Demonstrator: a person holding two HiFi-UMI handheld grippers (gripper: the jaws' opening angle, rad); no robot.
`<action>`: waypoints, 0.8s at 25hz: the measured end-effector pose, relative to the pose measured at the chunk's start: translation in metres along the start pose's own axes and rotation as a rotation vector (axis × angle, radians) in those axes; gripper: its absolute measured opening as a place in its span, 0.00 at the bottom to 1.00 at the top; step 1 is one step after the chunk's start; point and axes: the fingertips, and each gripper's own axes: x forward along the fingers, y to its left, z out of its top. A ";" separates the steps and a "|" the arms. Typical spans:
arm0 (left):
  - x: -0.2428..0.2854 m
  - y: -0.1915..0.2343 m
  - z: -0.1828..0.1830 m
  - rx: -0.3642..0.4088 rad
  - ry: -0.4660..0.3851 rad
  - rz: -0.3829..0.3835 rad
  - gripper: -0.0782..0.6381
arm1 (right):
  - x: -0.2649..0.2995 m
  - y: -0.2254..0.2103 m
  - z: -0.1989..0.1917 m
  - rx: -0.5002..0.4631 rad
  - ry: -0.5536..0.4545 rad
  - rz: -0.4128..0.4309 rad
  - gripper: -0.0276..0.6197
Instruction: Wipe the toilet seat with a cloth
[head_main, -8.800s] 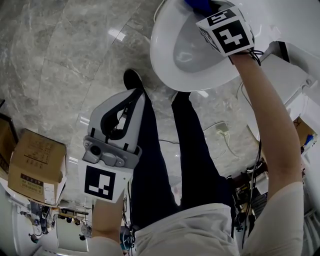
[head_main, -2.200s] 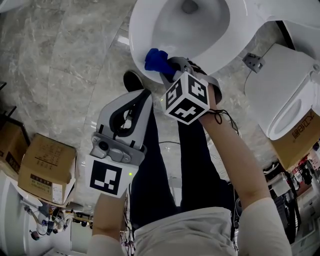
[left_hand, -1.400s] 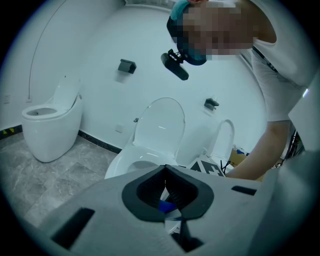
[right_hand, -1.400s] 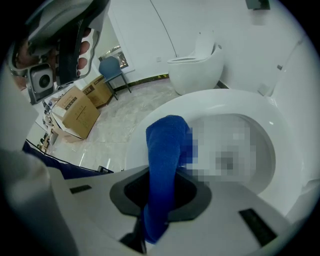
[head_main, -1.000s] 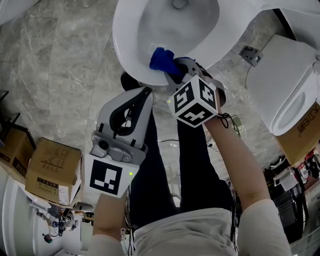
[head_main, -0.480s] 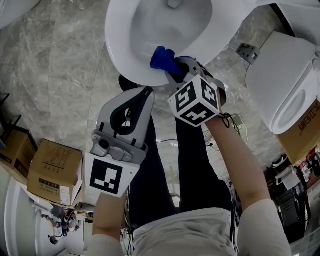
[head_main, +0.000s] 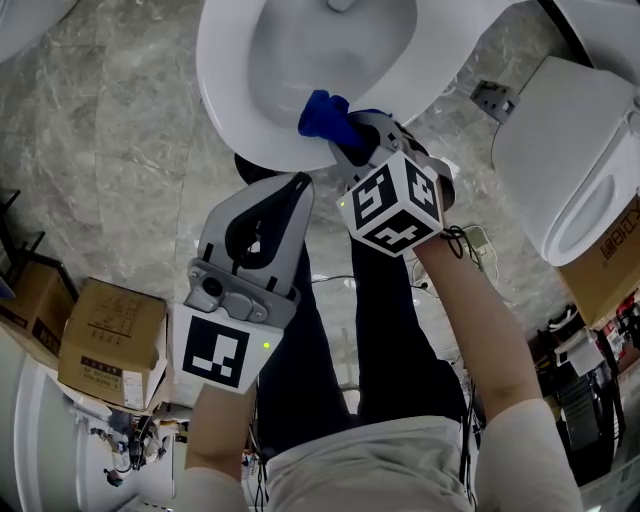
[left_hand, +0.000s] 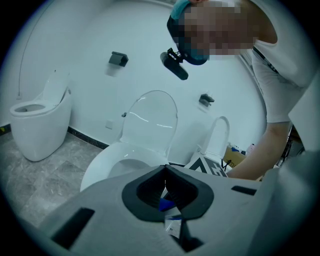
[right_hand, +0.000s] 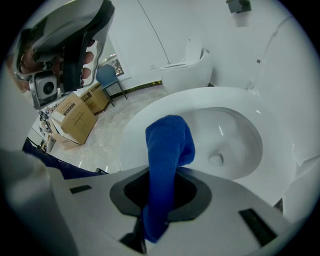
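The white toilet seat (head_main: 228, 128) rings the bowl at the top of the head view. My right gripper (head_main: 350, 135) is shut on a blue cloth (head_main: 321, 113), which rests against the seat's near front rim. From the right gripper view, the cloth (right_hand: 168, 150) sticks up out of the jaws of that gripper (right_hand: 161, 176) over the seat (right_hand: 145, 122). My left gripper (head_main: 301, 182) hangs shut and holds nothing, just short of the rim and left of the right one. In its own view the left gripper (left_hand: 165, 173) faces the toilet (left_hand: 107, 162) and raised lid (left_hand: 150, 122).
A second white toilet (head_main: 565, 160) stands at the right, and another (left_hand: 40, 125) at the left wall. Cardboard boxes (head_main: 105, 340) sit on the marble floor at the left. The person's dark-trousered legs (head_main: 320, 340) stand right before the bowl.
Over the last seconds the right gripper carried the cloth from the far rim to the near front rim. In the last second it barely shifted; the left gripper stayed put.
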 end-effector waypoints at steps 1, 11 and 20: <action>0.002 -0.001 0.000 0.002 0.001 -0.002 0.12 | 0.000 -0.001 -0.001 0.000 -0.001 0.001 0.13; 0.011 -0.001 0.005 0.009 0.007 -0.013 0.12 | -0.004 -0.006 -0.002 0.006 -0.009 0.003 0.13; 0.028 -0.006 0.005 0.012 0.026 -0.027 0.12 | -0.009 -0.018 -0.010 -0.001 -0.025 -0.019 0.13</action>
